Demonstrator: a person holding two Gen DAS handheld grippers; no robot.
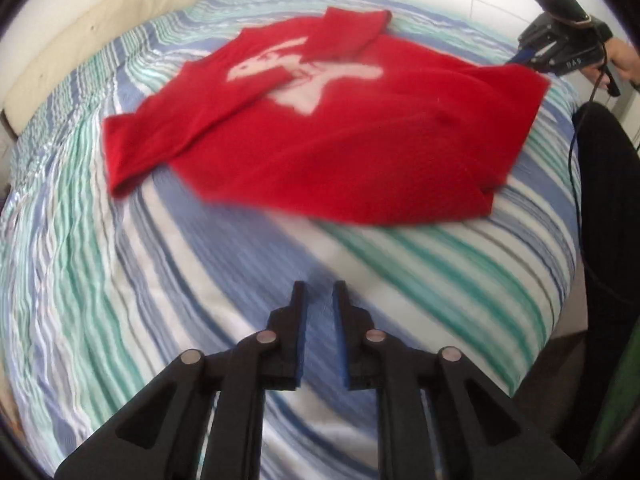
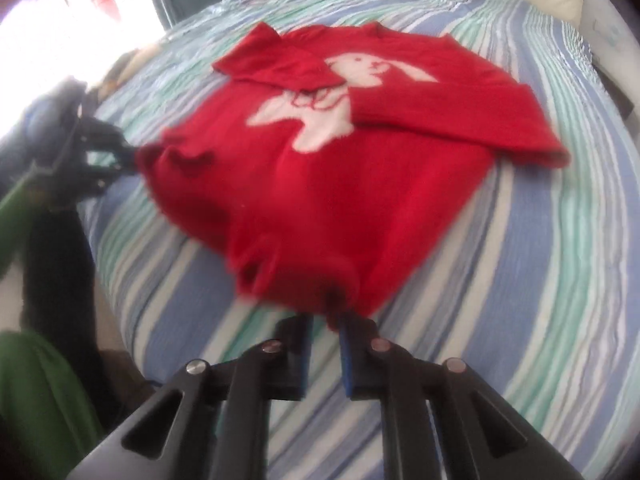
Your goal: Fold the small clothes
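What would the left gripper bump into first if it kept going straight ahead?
Probably the striped bedspread, since the left gripper tilts down at it; if it skims above, the near hem of the red knitted sweater comes next. Depth is unclear.

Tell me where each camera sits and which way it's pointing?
Left wrist: sits on the left gripper, looking forward across the striped bed at the red sweater; the right gripper shows at far right.
Right wrist: sits on the right gripper, facing the sweater from its hem; the left gripper shows at left.
Shared: sweater, bed, both grippers.
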